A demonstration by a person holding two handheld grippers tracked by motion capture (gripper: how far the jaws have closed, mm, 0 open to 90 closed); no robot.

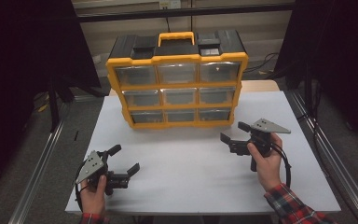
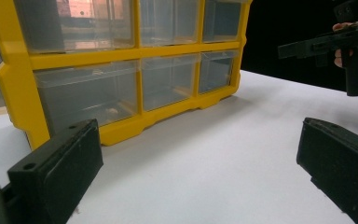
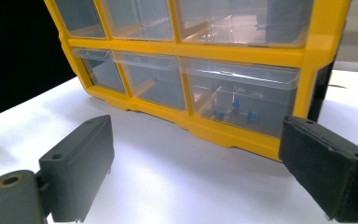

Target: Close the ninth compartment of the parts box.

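A yellow and black organizer cabinet [image 1: 177, 79] with three rows of clear drawers stands at the back middle of the white table [image 1: 191, 182]. My left gripper [image 1: 127, 158] is held low over the front left of the table, open, with nothing between its jaws; in the left gripper view [image 2: 200, 135] it looks toward the bottom row of drawers [image 2: 168, 81]. My right gripper [image 1: 231, 131] is open and empty to the right of the cabinet's lower front corner, and points at it [image 3: 198, 135]. The bottom right drawer [image 3: 242, 98] holds small blue pieces [image 3: 235, 109].
The other hand's gripper [image 2: 326, 44] hangs at the top right of the left gripper view. Metal rails [image 1: 321, 144] run along both sides of the table. Black curtains hang left and right. A wooden board [image 1: 261, 86] lies behind the cabinet.
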